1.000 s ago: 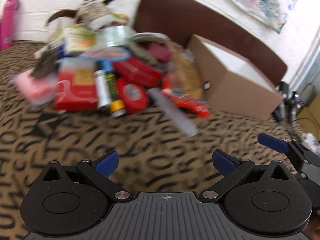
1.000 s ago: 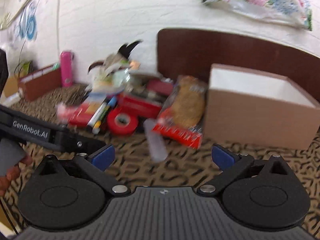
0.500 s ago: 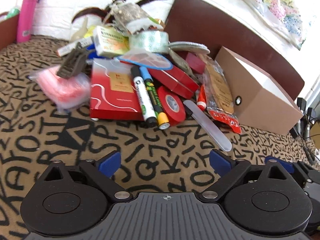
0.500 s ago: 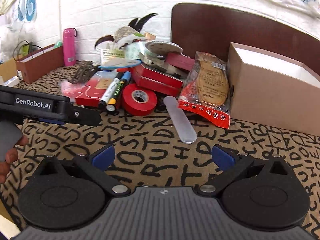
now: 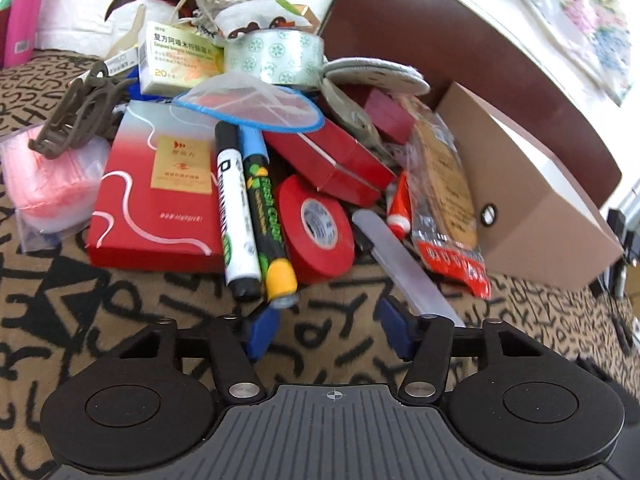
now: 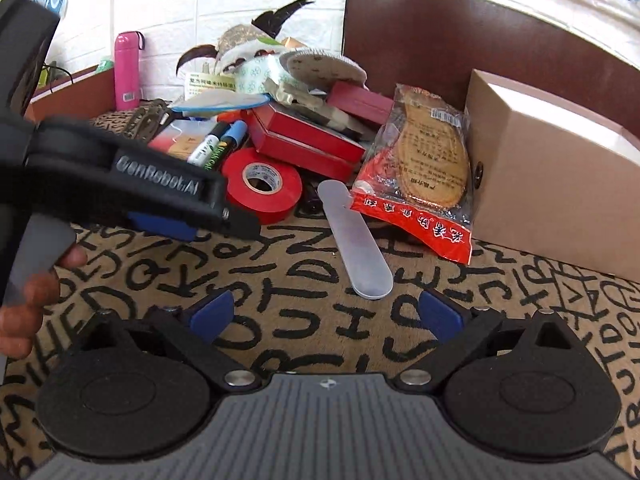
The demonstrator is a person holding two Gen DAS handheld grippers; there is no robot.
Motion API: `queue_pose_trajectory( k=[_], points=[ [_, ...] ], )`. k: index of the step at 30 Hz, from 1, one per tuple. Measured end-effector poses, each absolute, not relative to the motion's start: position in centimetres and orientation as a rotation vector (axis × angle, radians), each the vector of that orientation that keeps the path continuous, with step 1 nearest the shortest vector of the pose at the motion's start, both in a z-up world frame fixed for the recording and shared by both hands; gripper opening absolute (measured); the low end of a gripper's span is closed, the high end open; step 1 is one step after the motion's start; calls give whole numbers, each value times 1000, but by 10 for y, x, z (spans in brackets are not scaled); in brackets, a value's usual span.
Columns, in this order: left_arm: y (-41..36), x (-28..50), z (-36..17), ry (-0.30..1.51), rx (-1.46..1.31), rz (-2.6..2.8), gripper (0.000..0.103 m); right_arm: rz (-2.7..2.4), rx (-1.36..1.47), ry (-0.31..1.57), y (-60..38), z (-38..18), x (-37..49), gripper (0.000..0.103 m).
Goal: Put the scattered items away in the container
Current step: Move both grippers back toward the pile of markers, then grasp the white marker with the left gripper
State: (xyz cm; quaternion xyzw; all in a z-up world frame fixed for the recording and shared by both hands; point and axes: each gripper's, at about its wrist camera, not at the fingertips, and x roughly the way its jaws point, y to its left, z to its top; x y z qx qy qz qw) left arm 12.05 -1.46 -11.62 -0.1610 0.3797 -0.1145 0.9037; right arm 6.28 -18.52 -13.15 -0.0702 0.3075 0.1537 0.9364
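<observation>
Pile: markers, red tape roll (image 5: 318, 229), red boxes and packets heaped on the lettered cloth (image 5: 120, 300), nothing yet moved over.
Container: cardboard box (image 5: 532, 200) just right of the heap, open top up, so drops are short.
Left gripper (image 5: 328, 330): jaws have just been closing, part open, nothing between; angled down at the yellow-capped marker (image 5: 266, 216), likely first pick.
Right gripper (image 6: 326, 314): wide open, empty, facing the frosted flat stick (image 6: 356, 248), apart from it.
</observation>
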Motion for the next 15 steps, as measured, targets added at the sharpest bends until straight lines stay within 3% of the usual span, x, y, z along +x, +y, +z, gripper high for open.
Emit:
queue_pose_trajectory(
  k=[1,3,7,11,12,13,15],
  points=[
    [-16,125,-118,786,-341,-227,64,316,-143,631,-185,-133,66,98],
    [-14,132,-122,790,-379,-201,47,325,-152,635,-183,-136,70,93],
    [-2,144,-126,803,-481,-160,47,350,-191,636,-177,-141,77,84],
    [0,149,-125,803,-502,-152,49,358,-194,634,-174,-142,85,84],
    [1,148,-125,802,-502,-153,43,358,-189,631,-174,-142,87,84],
    [2,147,-125,800,-500,-154,31,362,-184,628,-174,-141,88,84],
    [5,146,-127,801,-506,-163,30,373,-171,618,-174,-139,88,83]
  ],
)
